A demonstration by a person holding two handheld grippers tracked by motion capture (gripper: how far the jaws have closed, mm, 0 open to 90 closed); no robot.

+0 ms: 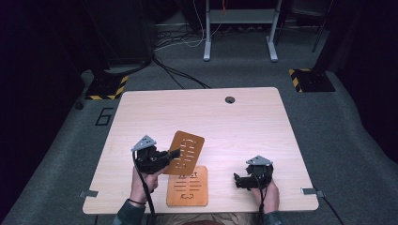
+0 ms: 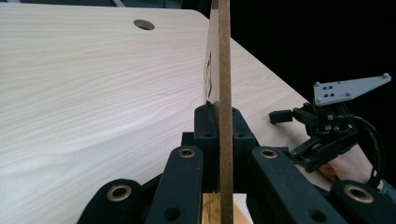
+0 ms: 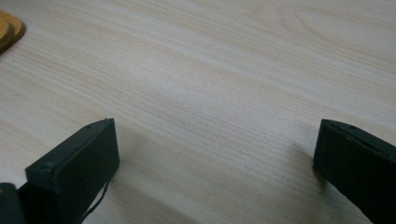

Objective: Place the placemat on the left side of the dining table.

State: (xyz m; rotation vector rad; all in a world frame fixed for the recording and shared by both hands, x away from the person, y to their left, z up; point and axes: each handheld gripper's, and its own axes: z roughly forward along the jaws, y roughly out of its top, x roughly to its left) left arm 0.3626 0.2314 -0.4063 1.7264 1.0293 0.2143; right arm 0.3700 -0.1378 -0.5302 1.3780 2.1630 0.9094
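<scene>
1. Nearest us, a flat wooden board [image 1: 187,186] lies at the counter's [image 1: 244,122] near edge, long axis running near-to-far, between our hands.
2. Our left tongs [image 1: 174,152] are clamped on a second board [image 1: 186,152], lifted and tilted above the flat one's far end.
3. Our right tongs [image 1: 237,179] rest apart and empty, just right of the flat board, pointing left at it.
4. We judge the right hand freer to act.

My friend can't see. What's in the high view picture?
The left gripper holds a slotted brown board tilted above a wooden table. A second board lies flat below it, and the right gripper rests open nearby, holding nothing.
</scene>
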